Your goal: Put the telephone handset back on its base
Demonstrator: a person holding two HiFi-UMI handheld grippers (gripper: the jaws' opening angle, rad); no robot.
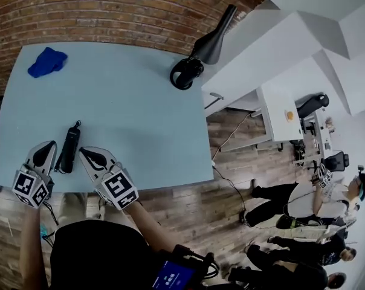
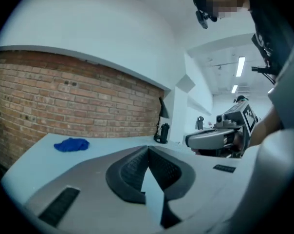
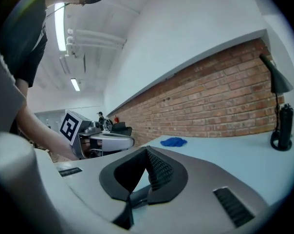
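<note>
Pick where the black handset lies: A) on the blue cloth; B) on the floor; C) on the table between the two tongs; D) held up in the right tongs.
C: in the head view the handset lies flat on the table, between the left tongs and the right tongs.

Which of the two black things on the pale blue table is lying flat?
The slim black telephone handset, flat near the table's front edge. The other, a round black base with a tall slanted neck, stands at the far right corner.
</note>
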